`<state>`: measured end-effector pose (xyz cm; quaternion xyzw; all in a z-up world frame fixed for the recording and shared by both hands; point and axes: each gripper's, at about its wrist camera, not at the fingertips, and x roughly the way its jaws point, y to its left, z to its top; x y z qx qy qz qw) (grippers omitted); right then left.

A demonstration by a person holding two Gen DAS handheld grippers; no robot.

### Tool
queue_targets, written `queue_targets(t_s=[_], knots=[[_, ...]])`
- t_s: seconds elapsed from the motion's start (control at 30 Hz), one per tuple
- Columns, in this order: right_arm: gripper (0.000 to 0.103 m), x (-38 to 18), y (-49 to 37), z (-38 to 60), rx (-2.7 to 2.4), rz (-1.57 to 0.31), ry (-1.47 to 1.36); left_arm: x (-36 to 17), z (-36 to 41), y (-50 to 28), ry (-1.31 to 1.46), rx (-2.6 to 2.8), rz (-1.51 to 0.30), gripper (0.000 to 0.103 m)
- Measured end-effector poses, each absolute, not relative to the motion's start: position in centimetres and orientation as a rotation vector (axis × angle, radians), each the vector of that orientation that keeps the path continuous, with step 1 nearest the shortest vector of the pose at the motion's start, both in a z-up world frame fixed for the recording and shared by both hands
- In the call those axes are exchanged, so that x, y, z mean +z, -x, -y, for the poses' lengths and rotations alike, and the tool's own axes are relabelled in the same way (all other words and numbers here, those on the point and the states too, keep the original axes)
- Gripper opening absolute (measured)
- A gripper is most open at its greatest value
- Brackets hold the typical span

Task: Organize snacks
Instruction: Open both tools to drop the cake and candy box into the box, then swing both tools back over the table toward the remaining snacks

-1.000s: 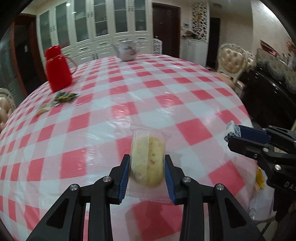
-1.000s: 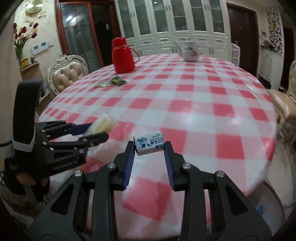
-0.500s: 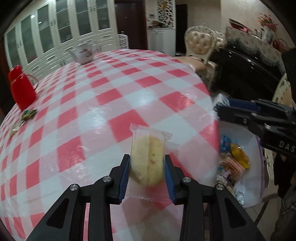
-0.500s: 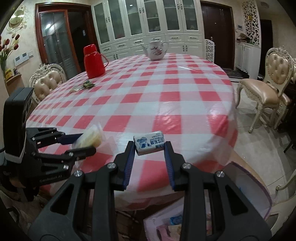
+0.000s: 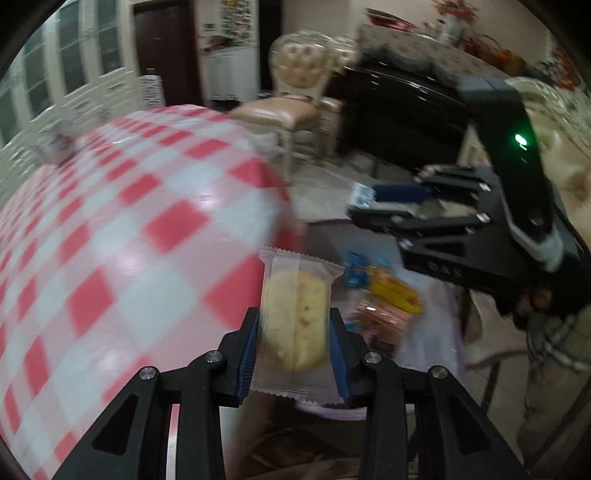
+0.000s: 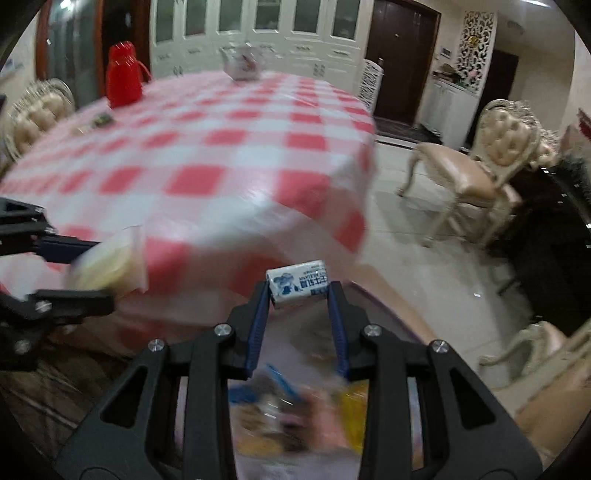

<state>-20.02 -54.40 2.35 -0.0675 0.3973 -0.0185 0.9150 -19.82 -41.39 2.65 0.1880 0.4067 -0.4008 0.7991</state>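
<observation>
Since a moment ago both grippers have left the middle of the checked surface [image 6: 229, 155] and now hang at its edge, above a pale container [image 5: 428, 347] low at the right of the left wrist view — it already holds several bright packets. This means, I judge, that the carrying step is almost finished and the release into the container is the next thing. The left gripper [image 5: 293, 345] has its fingers closed on a clear-wrapped cake [image 5: 295, 317], which stands upright between the blue pads at the lower centre of its frame; the grip looks the same as before. The right gripper [image 6: 298, 295] has its fingers shut on a small white-and-blue candy packet [image 6: 297, 285], held crosswise at the tips, in the centre of its frame, and under it the blurred snacks [image 6: 295, 417] in the container are visible. So both task things are in the air, not on the surface. The surface itself is a round table with a red and white cloth; at the upper left of the right wrist view a red jug [image 6: 123, 75] stands on it, a white teapot [image 6: 243, 62] is further back, and some small wrappers [image 6: 103, 120] remain near the jug — these probably wait for collecting. Around it stand cream padded chairs [image 6: 476, 162] and white cabinets [image 6: 266, 33].
</observation>
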Motion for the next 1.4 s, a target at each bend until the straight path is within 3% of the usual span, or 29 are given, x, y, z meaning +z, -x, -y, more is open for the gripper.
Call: queue_targets(t_s=[0.33,0.57,0.67,0.7,0.8,0.97,1.1,1.2,1.27,1.4], knots=[[0.036,0.6,23.9,56.6,-0.025,-0.931,0.434,-1.2,46.6,21.5,-0.495,-0.994,-0.993,0.037],[0.036,-0.6,25.5,57.8,0.002,-1.045,0.493,-3.5,48.7,22.2,-0.52,-1.038,-1.068,0.037],[0.037,-1.8,25.7,58.2,0.035,-1.103,0.489,-3.6,48.6,22.3,-0.449,-1.112,-1.106,0.043],[0.039,-2.1,25.7,58.5,0.052,-1.107,0.476,-3.4,48.3,22.3,-0.429,-1.126,-1.105,0.049],[0.062,-2.4,25.5,59.4,0.112,-1.092,0.374,-1.9,46.7,21.6,-0.368,-1.114,-1.052,0.062],[0.064,-1.1,24.3,59.5,0.062,-0.998,0.302,2.1,39.8,18.1,-0.172,-1.051,-0.907,0.064],[0.066,3.2,21.5,57.2,0.051,-0.753,0.102,5.1,31.2,13.4,-0.017,-0.856,-0.784,0.071],[0.074,5.6,19.0,53.1,0.182,-0.62,-0.063,6.6,23.8,9.3,0.09,-0.674,-0.732,0.078],[0.078,6.6,16.3,48.4,0.288,-0.592,-0.121,7.0,18.6,6.6,0.125,-0.522,-0.717,0.084],[0.08,6.9,10.6,39.2,0.351,-0.682,-0.034,5.7,8.8,1.4,0.113,-0.214,-0.789,0.084]])
